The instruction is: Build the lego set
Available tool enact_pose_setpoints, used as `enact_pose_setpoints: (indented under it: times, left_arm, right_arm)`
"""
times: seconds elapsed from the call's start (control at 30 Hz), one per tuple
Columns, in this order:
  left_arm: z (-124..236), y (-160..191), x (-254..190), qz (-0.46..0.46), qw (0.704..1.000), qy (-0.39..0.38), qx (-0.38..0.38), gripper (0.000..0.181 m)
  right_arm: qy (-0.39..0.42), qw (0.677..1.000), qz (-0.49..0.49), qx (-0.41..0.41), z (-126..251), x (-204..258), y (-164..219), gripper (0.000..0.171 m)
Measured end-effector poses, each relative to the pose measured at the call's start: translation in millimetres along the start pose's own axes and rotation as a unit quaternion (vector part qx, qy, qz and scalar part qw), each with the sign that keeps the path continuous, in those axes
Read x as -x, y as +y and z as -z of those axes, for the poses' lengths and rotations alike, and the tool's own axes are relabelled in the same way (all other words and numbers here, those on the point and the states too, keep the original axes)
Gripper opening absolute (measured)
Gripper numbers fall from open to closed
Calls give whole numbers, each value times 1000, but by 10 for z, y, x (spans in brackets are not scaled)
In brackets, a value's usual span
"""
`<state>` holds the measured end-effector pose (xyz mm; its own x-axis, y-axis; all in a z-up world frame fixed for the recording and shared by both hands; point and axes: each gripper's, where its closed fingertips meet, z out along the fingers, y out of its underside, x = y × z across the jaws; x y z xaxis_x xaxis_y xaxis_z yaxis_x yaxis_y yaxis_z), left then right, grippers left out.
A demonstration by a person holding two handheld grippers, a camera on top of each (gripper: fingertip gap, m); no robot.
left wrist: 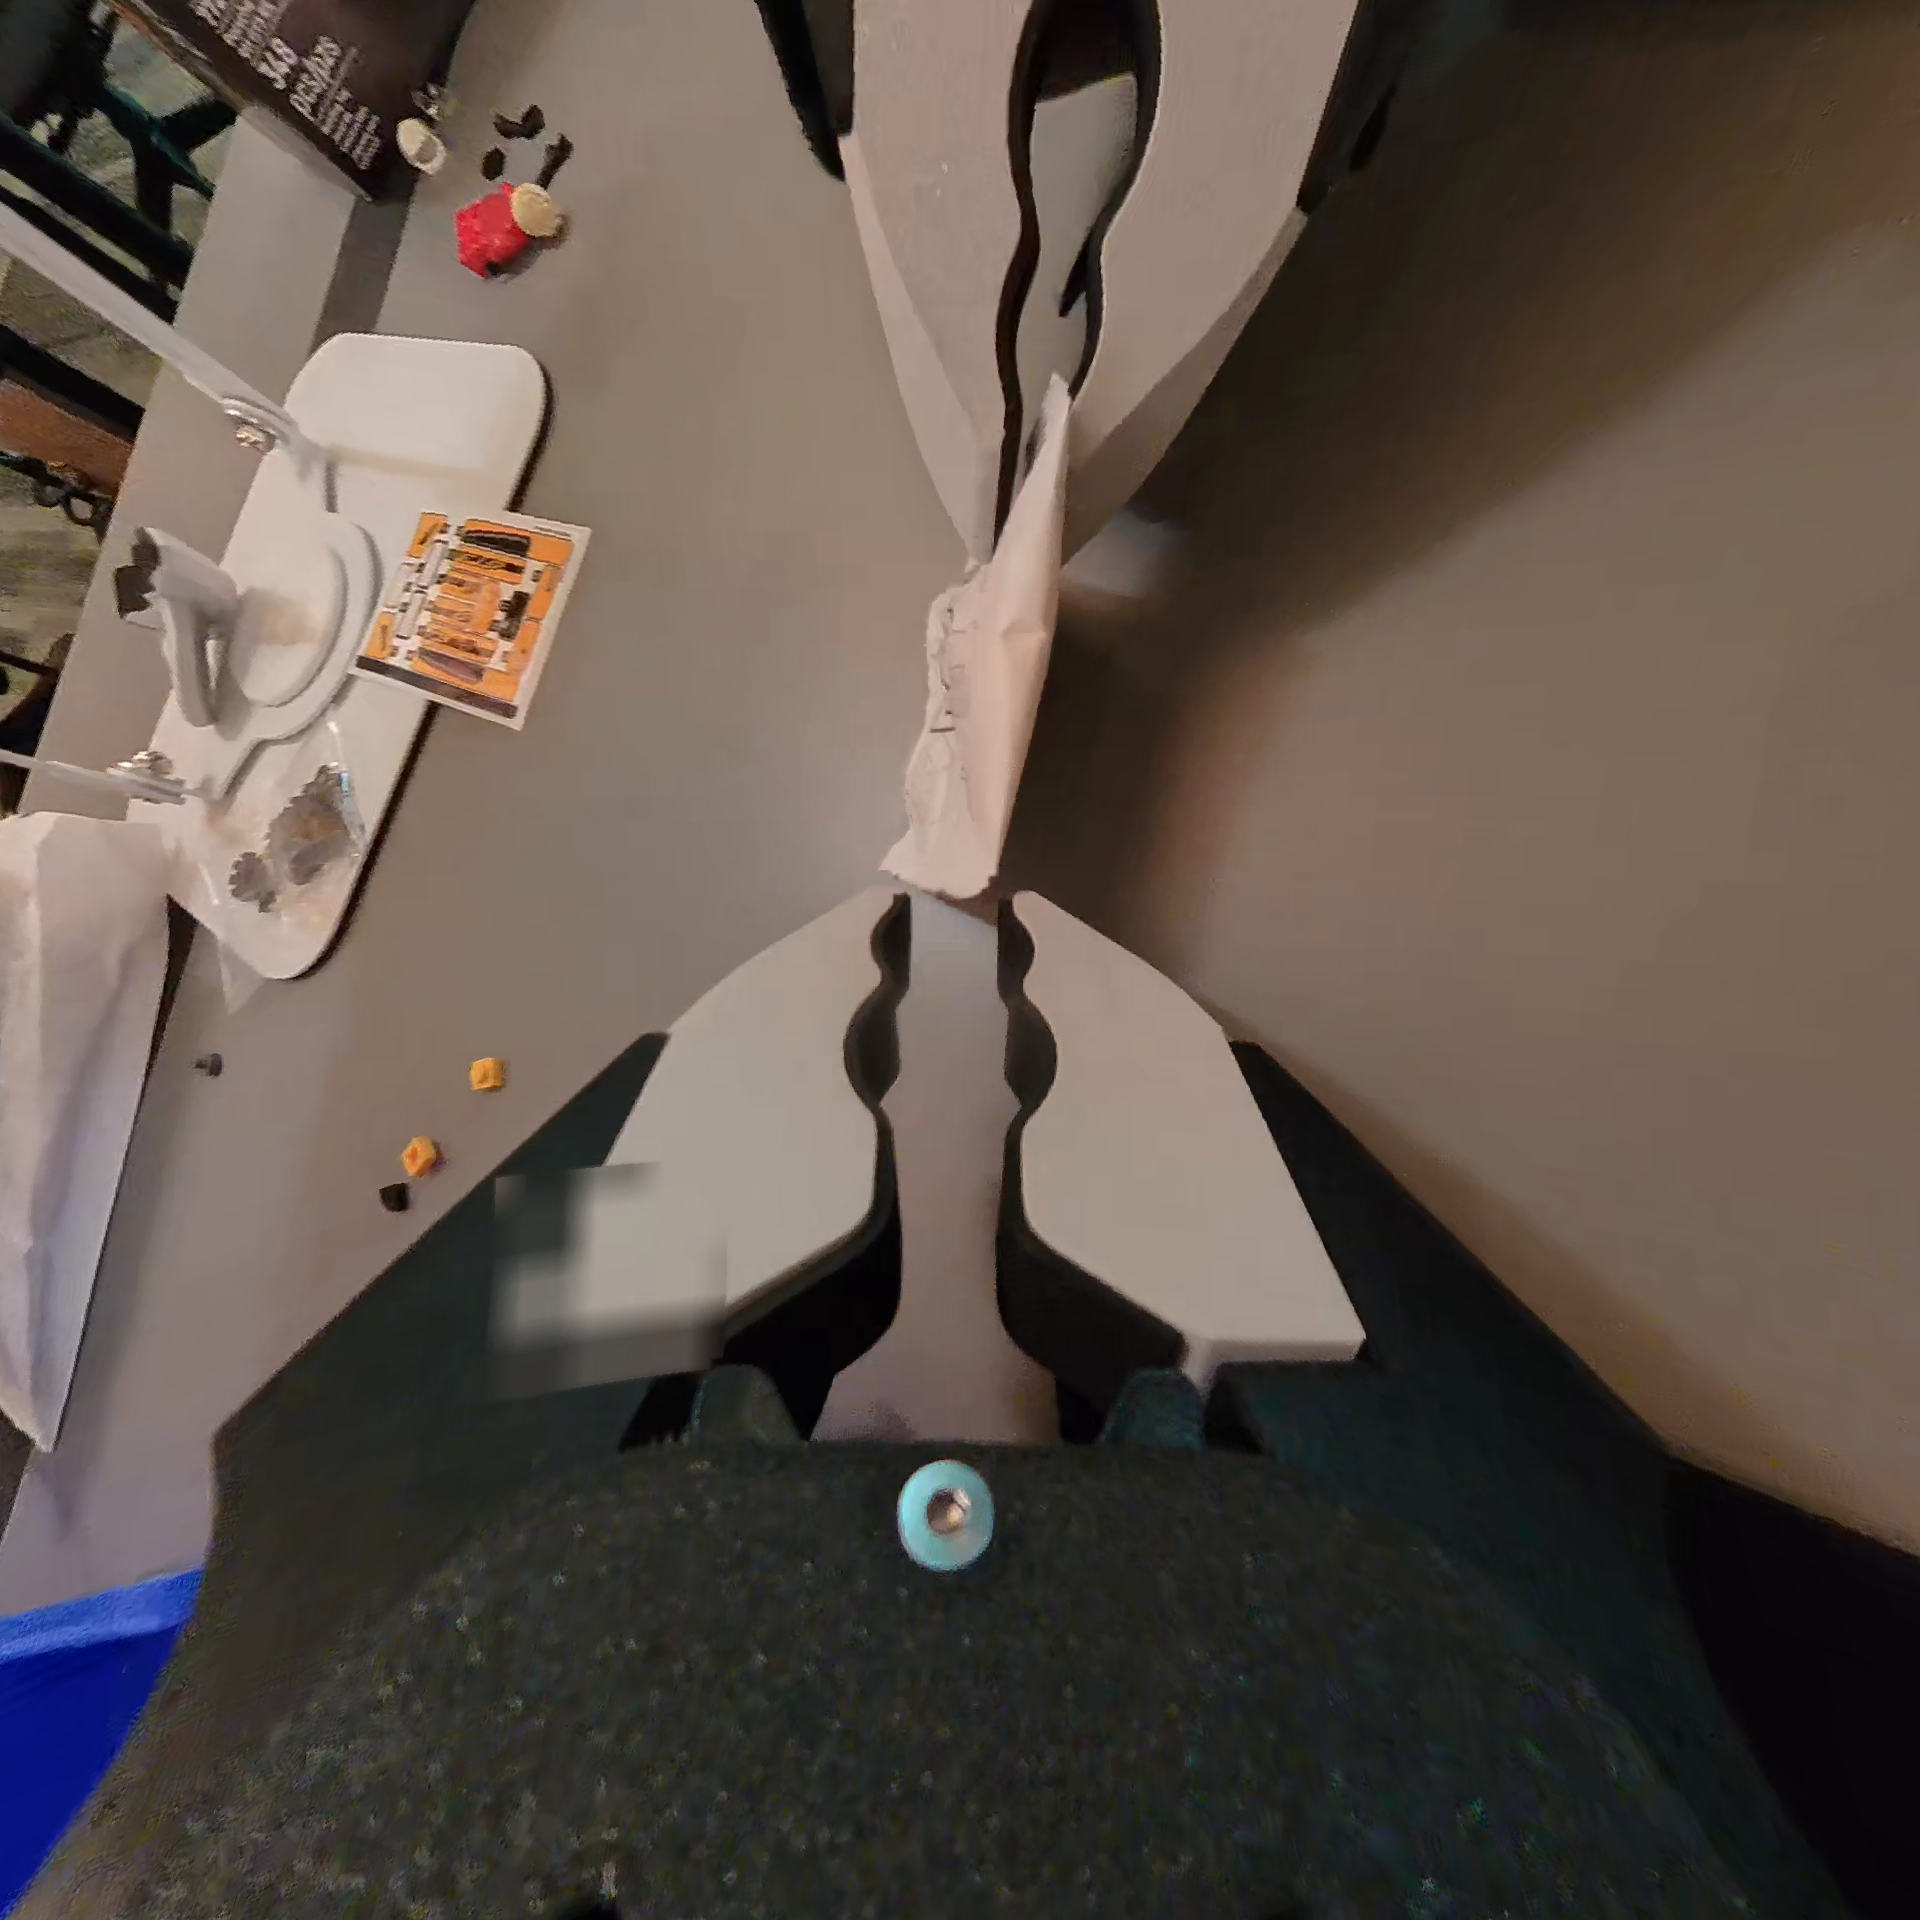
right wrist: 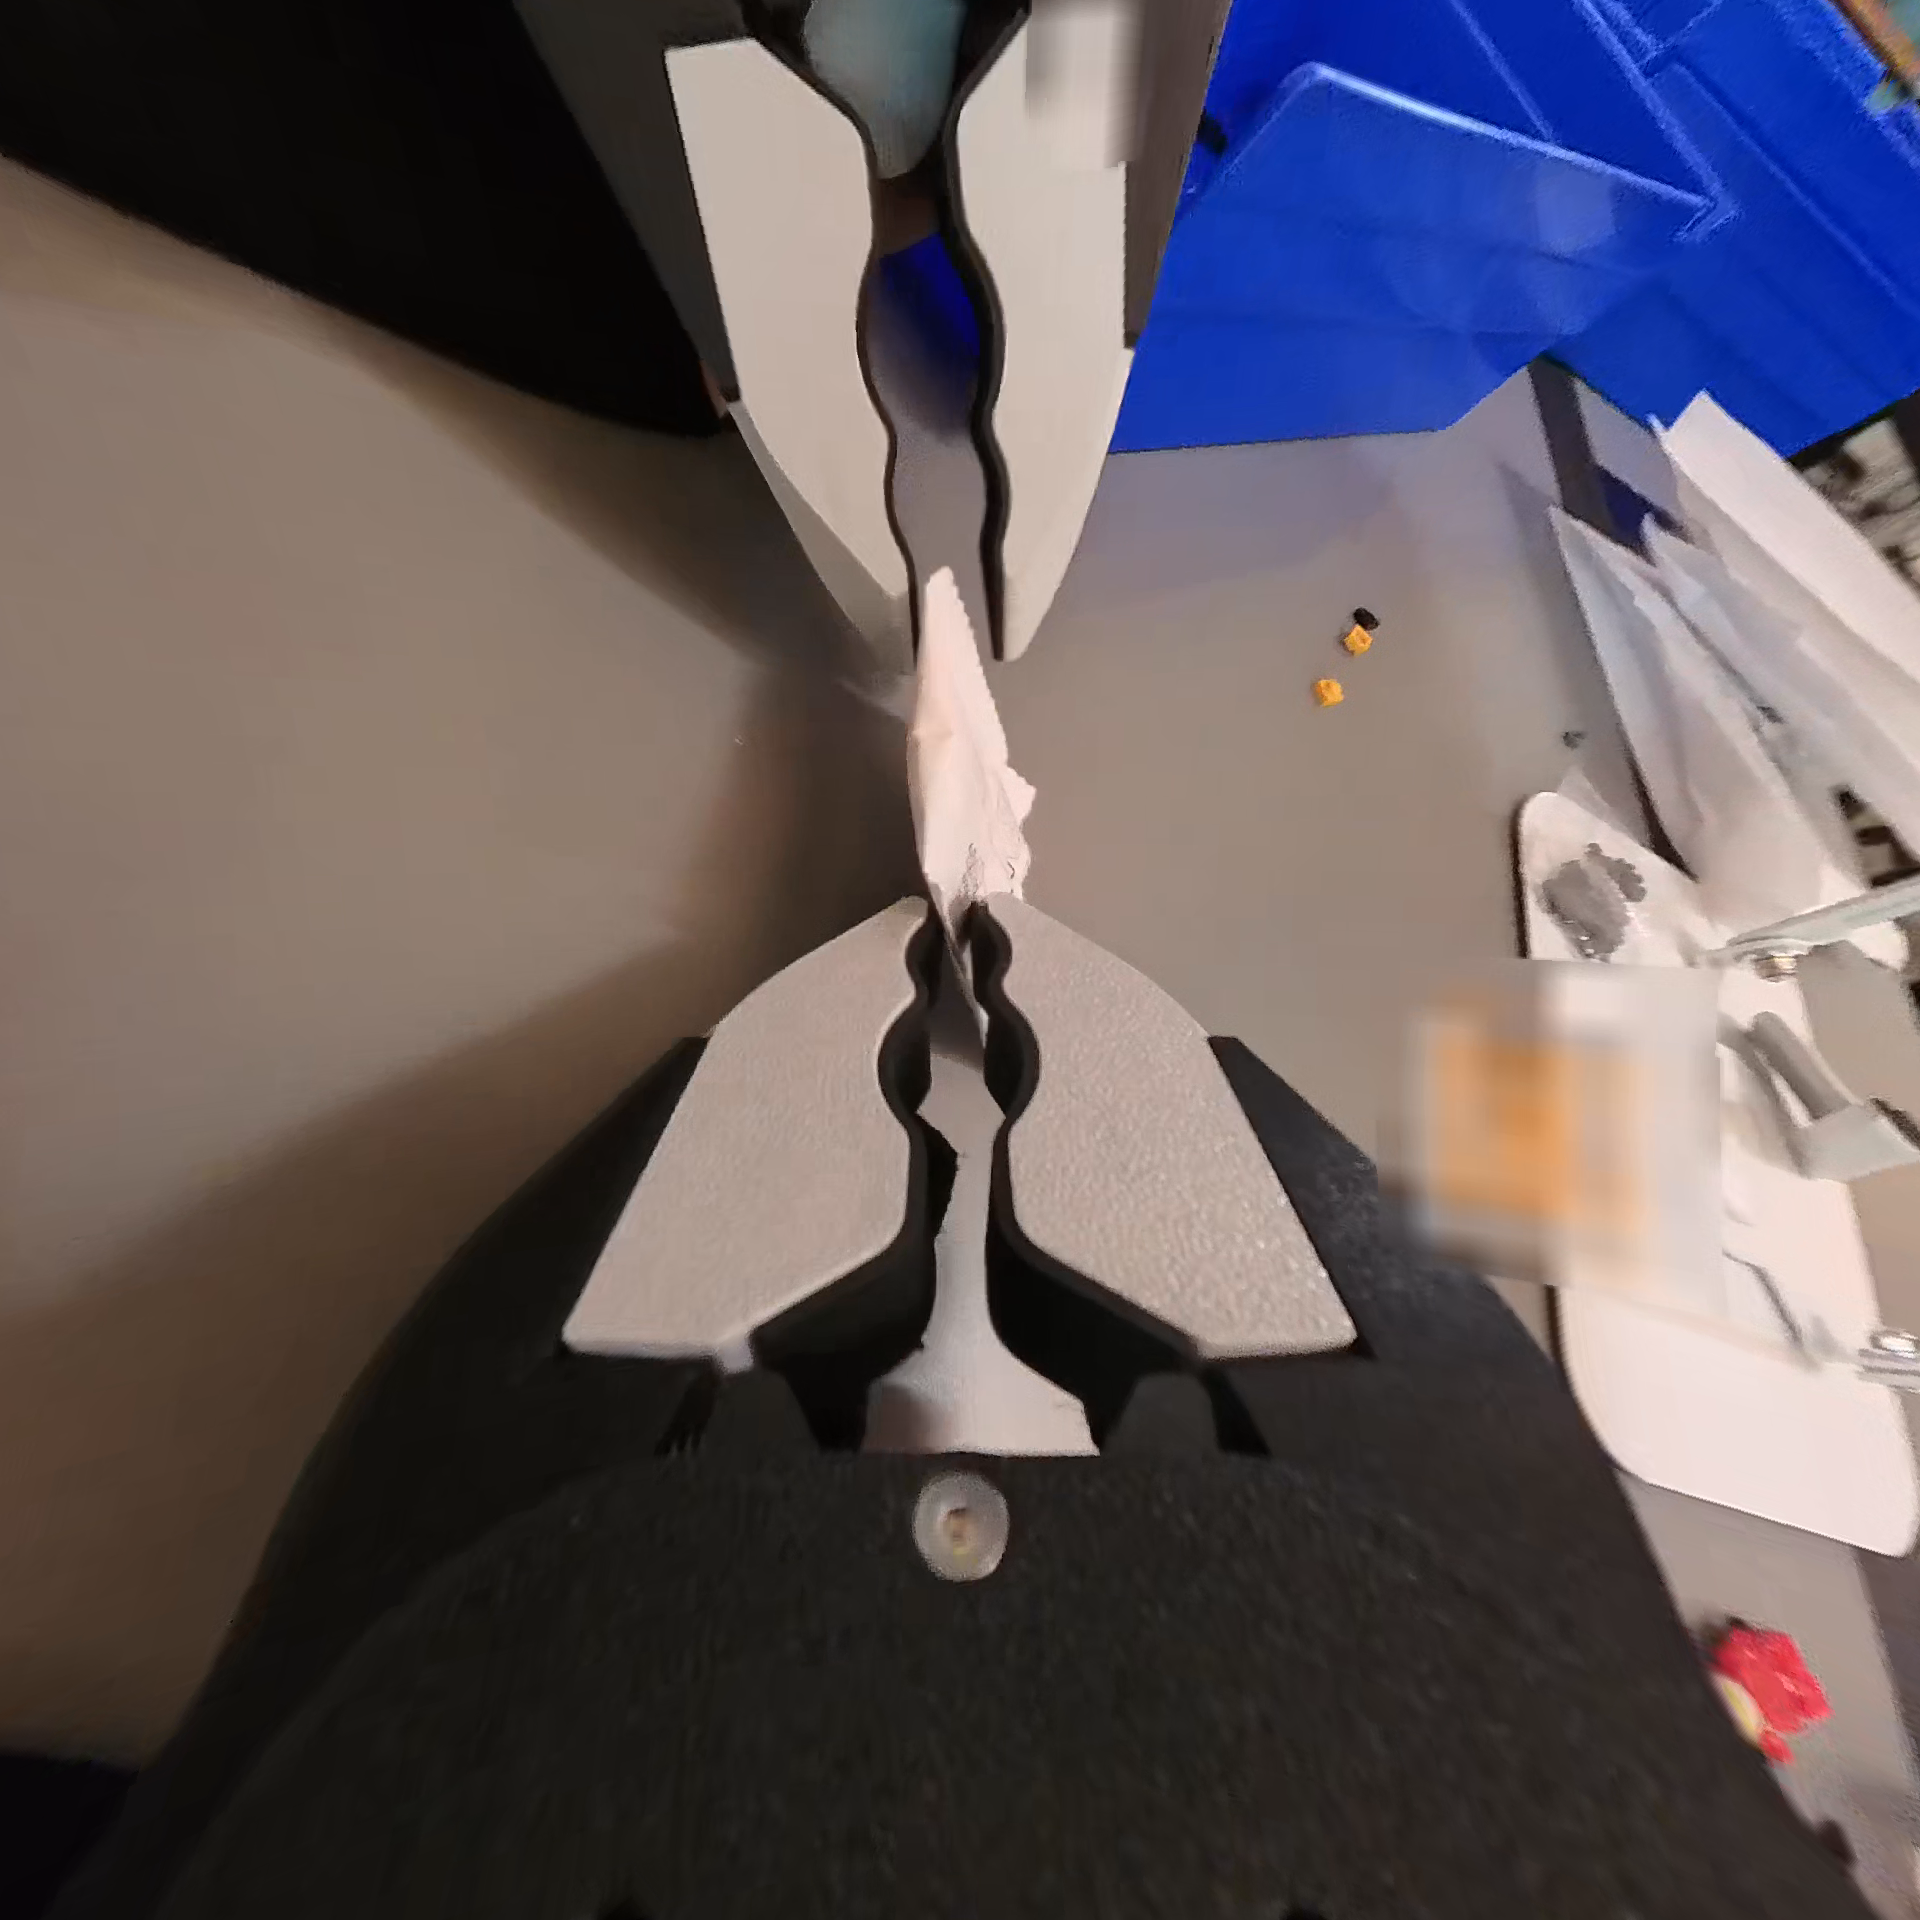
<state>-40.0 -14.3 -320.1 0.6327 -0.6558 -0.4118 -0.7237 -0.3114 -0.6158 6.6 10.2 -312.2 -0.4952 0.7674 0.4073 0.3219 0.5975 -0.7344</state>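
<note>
A small white paper bag point(left wrist: 987, 707) is stretched in the air between my two grippers, above the grey table point(left wrist: 727, 520). My left gripper point(left wrist: 951, 902) is shut on its near end. My right gripper point(left wrist: 1023, 468) comes in from the top of the left wrist view and is shut on the far end. In the right wrist view the bag point(right wrist: 961, 769) runs from my right gripper point(right wrist: 951, 920) up to my left gripper point(right wrist: 951, 629). A red lego assembly point(left wrist: 494, 234) lies on the table; it also shows in the right wrist view point(right wrist: 1766, 1688).
A white board point(left wrist: 416, 416) holds a grey clamp stand point(left wrist: 208, 623), an orange sticker sheet point(left wrist: 473, 613) and a clear bag of grey gears point(left wrist: 301, 842). Loose orange pieces point(left wrist: 486, 1073) point(right wrist: 1328, 691), white paper bags point(right wrist: 1714, 644), a blue bin point(right wrist: 1455, 260) and a dark box point(left wrist: 301, 83) stand around. My right fingertips sit around 6 cm from my left ones. It is some 25 cm from my right tips to the red lego assembly point(left wrist: 494, 234). It is also in sight in the right wrist view point(right wrist: 1750, 1660).
</note>
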Motion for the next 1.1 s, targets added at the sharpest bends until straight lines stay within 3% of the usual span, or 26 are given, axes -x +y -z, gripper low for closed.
enact_pose_setpoints:
  times: [0.23, 1.1]
  left_arm:
    - [-35, -33, 89, -3, 1000, -7, -1, 5]
    - [82, 532, 416, -1, 996, -57, 64, 1]
  right_arm:
    - [-38, 998, -49, -28, -22, -97, -30, 4]
    - [-39, 998, 19, -35, -484, -273, -191, 4]
